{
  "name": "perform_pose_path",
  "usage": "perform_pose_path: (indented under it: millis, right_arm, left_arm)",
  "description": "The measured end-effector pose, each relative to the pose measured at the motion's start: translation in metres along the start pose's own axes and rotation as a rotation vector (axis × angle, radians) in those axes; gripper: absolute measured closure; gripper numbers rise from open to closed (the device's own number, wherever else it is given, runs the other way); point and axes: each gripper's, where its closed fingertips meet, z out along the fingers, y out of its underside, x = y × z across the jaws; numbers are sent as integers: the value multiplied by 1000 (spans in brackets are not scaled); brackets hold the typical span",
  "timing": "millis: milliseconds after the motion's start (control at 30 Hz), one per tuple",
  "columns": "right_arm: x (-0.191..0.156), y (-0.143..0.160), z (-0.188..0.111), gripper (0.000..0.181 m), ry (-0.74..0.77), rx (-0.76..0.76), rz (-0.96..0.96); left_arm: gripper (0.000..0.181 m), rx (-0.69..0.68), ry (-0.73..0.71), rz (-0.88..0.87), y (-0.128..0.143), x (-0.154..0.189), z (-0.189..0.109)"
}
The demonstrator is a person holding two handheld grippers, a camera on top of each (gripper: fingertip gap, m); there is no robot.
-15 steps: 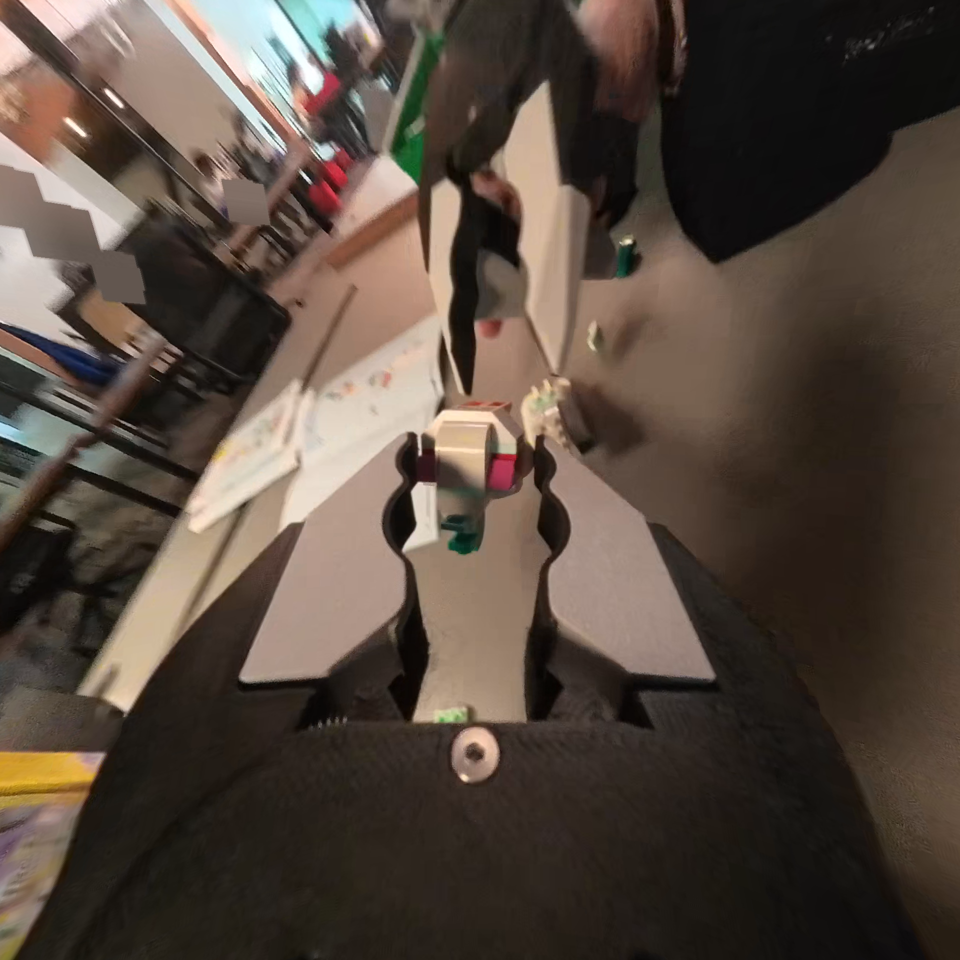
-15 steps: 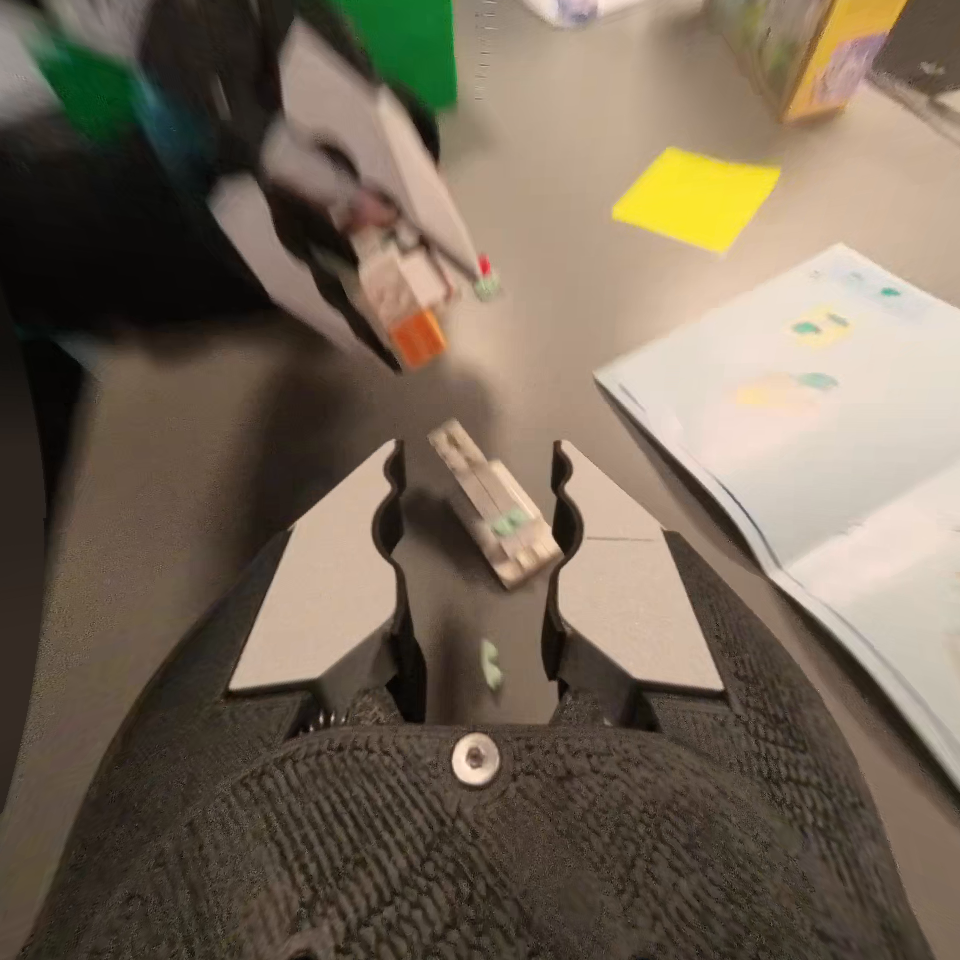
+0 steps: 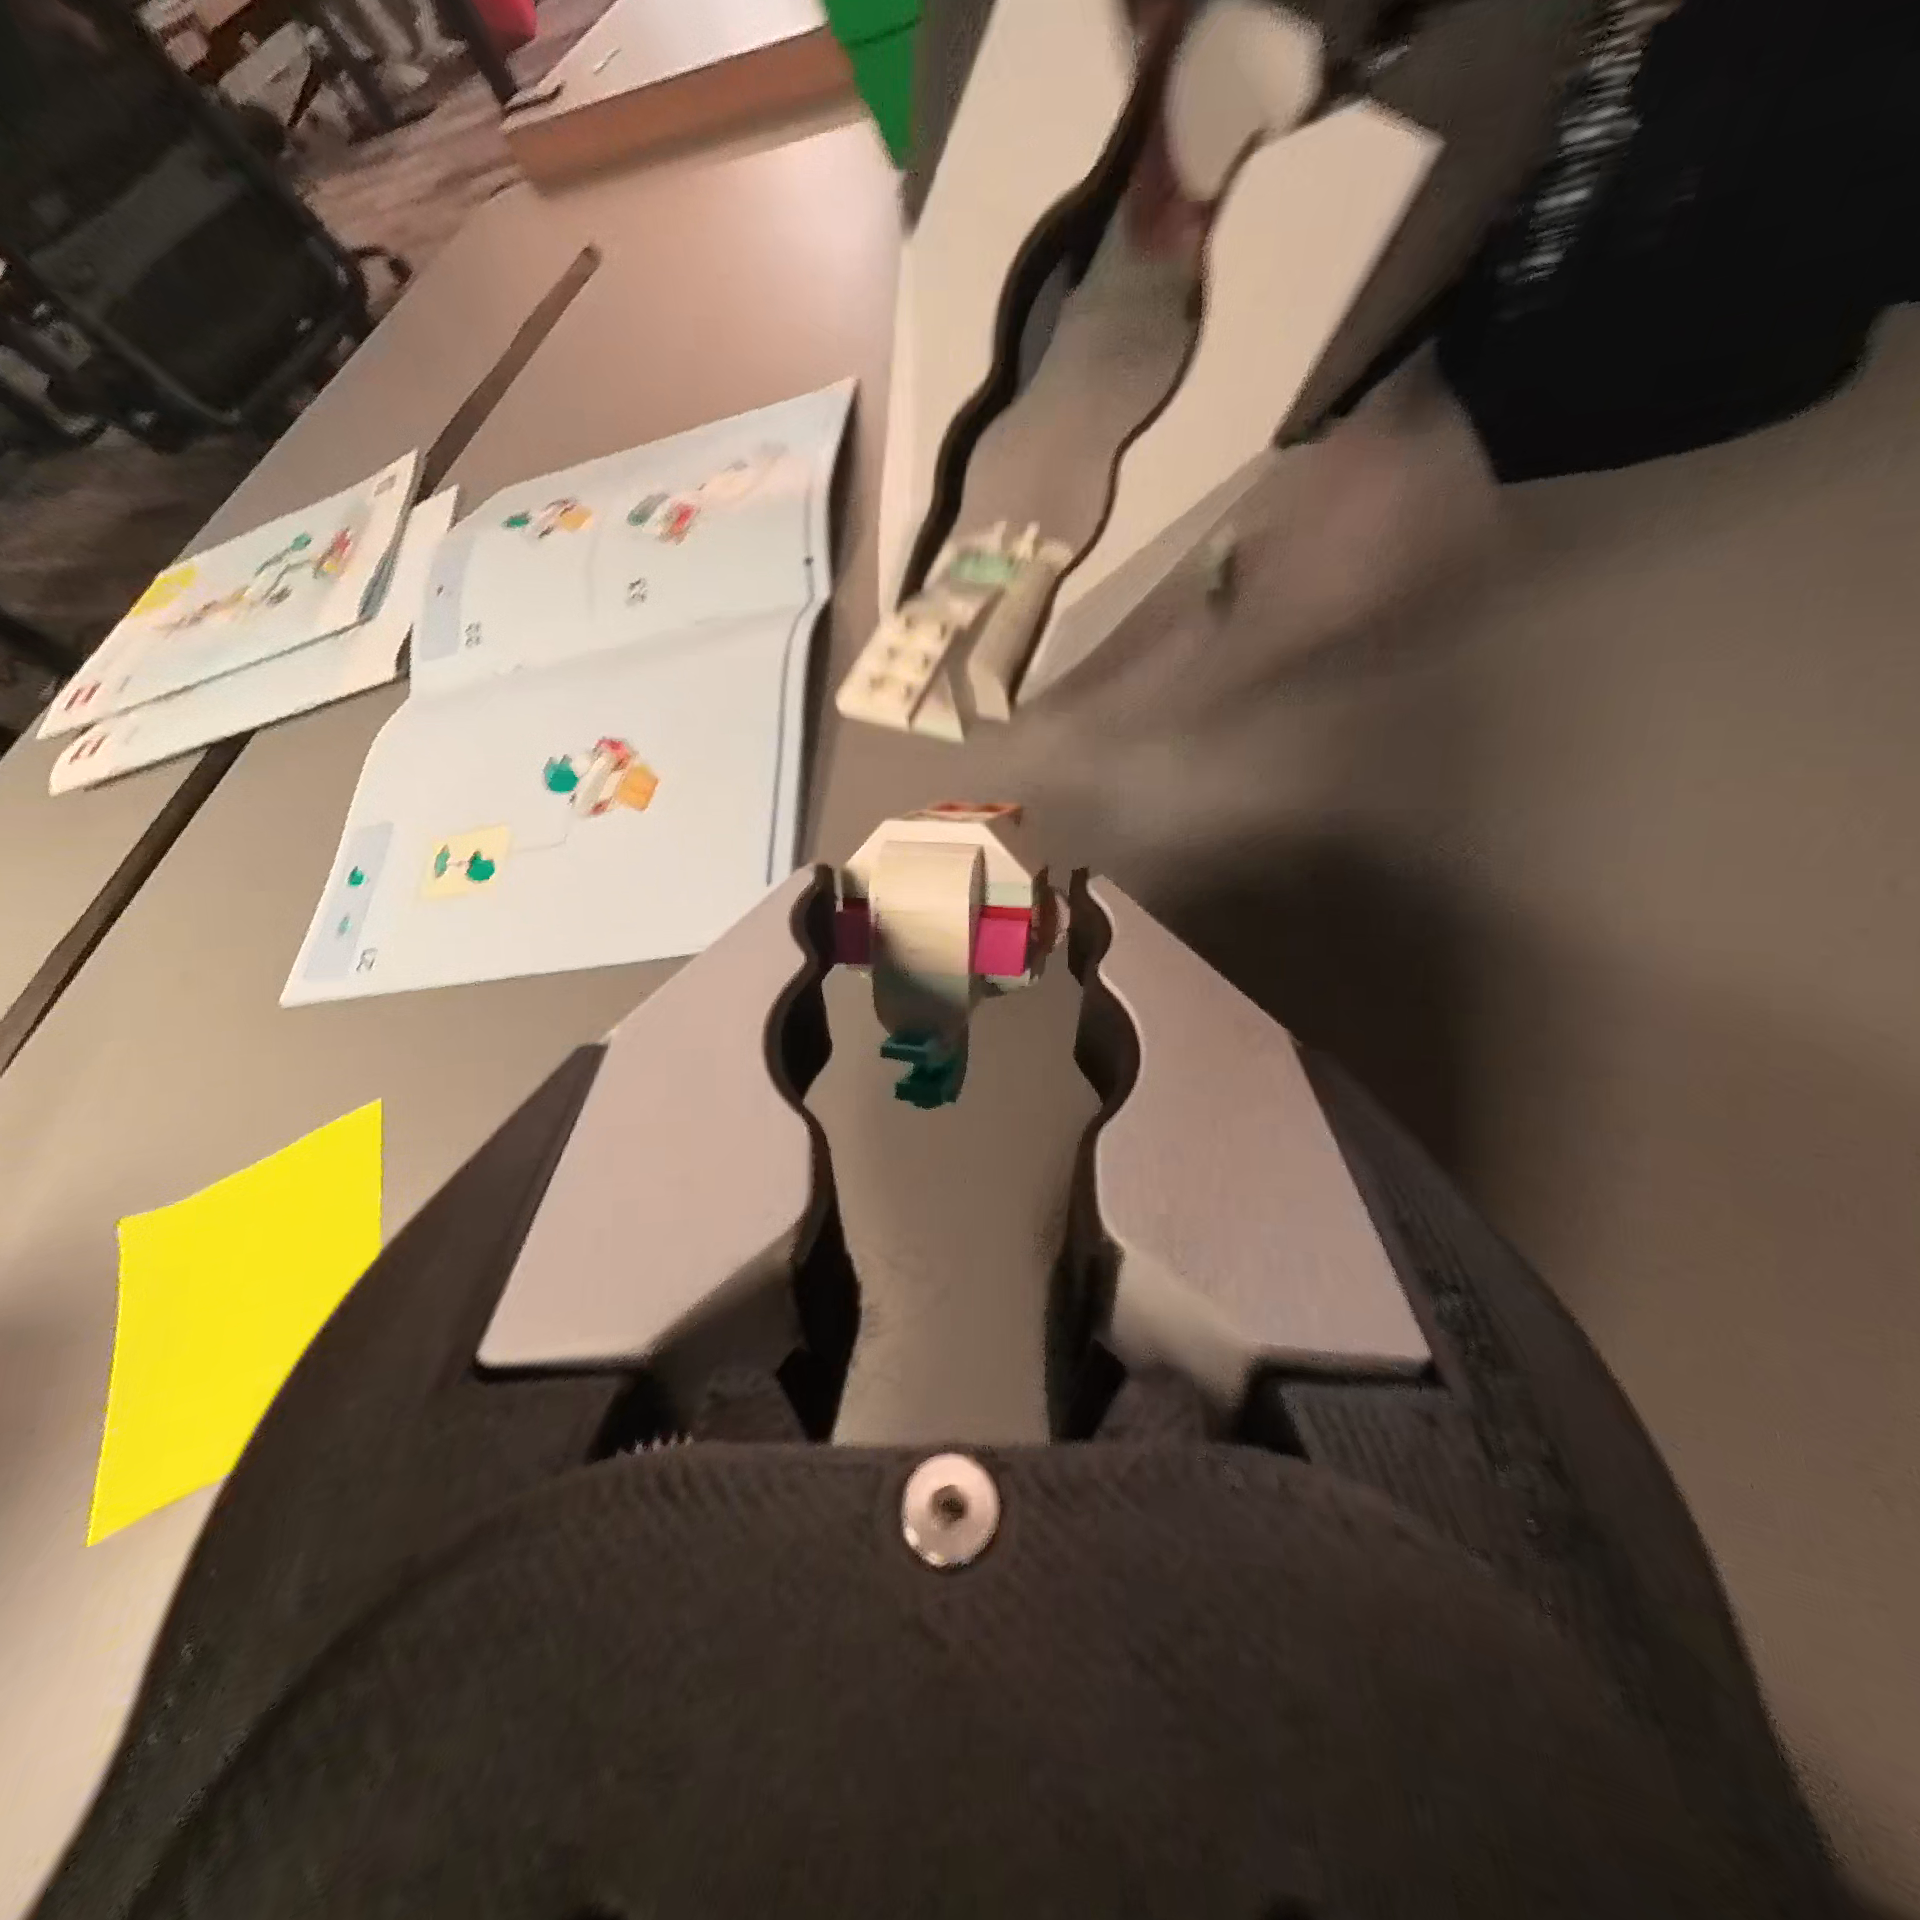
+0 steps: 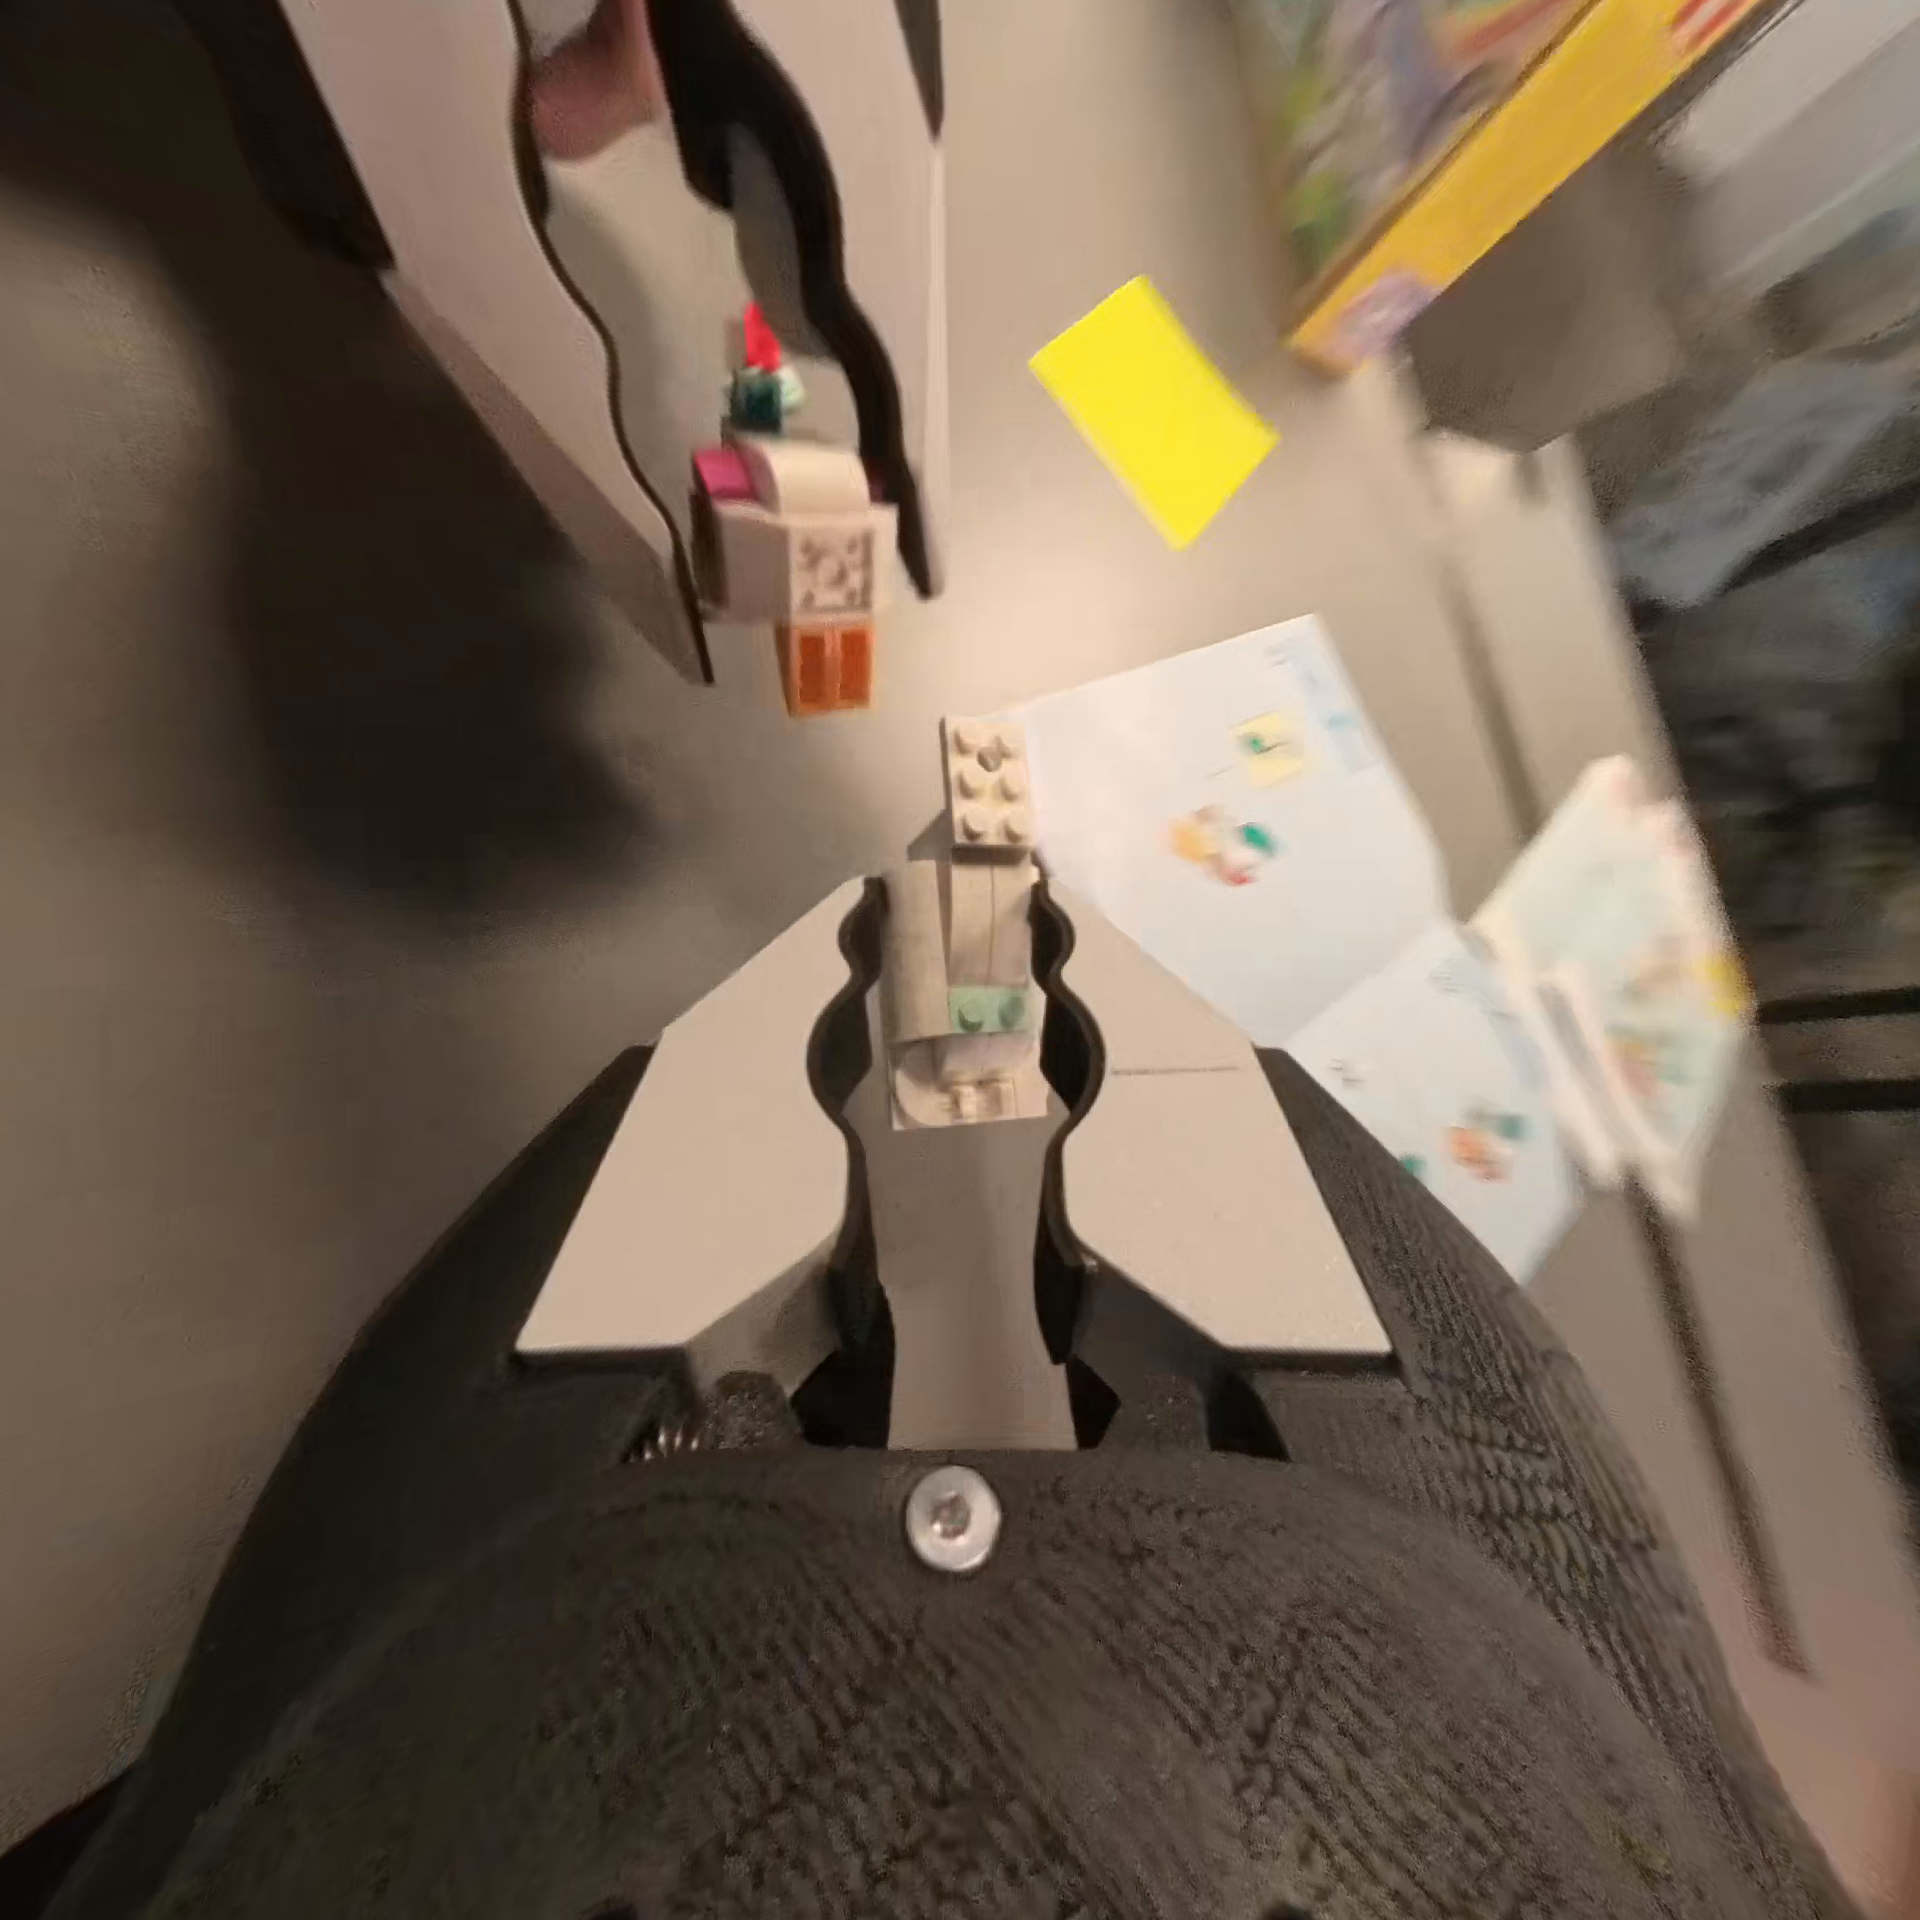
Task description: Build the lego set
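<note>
Mid-join: left gripper clamped on the small white-and-pink block at frame centre, right gripper clamped on the long grey piece at centre, apart over the table; next, probably lining up studs and pressing together.

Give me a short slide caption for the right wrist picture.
Right gripper clamps a long grey lego piece while the left gripper brings a white lego piece close.

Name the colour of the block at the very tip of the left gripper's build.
Orange, clearest in the right wrist view.
</note>
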Motion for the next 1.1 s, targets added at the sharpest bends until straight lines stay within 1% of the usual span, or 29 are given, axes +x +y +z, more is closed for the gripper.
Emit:
perform_pose_path:
  millis: [67, 200, 267, 333, 400, 467, 533, 600, 667, 700, 767, 833, 867, 900, 967, 1100]
  right_arm:
    - [7, -10, -3, 155, 123, 4, -108]
    - [7, -18, -1, 155, 270, -33, -302]
    - [12, -23, -3, 155, 372, -56, -410]
    - [20, -33, -7, 155, 506, -76, -572]
    - [24, -37, -10, 155, 604, -138, -764]
    - [24, -36, -8, 155, 637, -192, -893]
    - [23, -30, -4, 155, 612, -224, -913]
    - [22, -22, -3, 155, 571, -259, -878]
    - [20, -10, -1, 155, 492, -310, -769]
    - [15, -5, 1, 155, 435, -317, -679]
    - [-1, 5, 8, 155, 274, -314, -419]
    - [-20, 6, 13, 155, 98, -259, -139]
    - [-26, 2, 15, 155, 36, -212, -27]
    - [-29, -1, 15, 155, -8, -165, 60]
    - [-31, -4, 15, 155, -64, -99, 161]
    - [-36, 5, 18, 153, -119, -61, 224]
  left_arm:
    - [137, -33, -30, -39, 6, -6, 4]
    - [137, -64, -72, -75, 12, -13, 8]
    - [138, -60, -85, -84, 11, -14, 8]
    - [137, -49, -101, -101, 8, -16, 8]
    - [137, -32, -97, -140, 5, -16, 9]
    - [137, -13, -95, -200, 2, -17, 9]
    - [138, -2, -115, -234, 2, -22, 9]
    - [138, -15, -178, -204, 5, -30, 7]
    - [138, -47, -272, -95, 9, -40, 4]
    - [138, -65, -335, -23, 10, -46, 1]
    - [138, -90, -429, 133, 8, -52, -2]
    - [137, -125, -468, 235, 9, -53, -3]
    - [137, -136, -479, 267, 10, -53, -3]
    - [137, -140, -486, 288, 10, -54, -4]
    - [137, -134, -485, 280, 10, -55, -6]
    - [137, -82, -452, 193, 8, -57, -11]
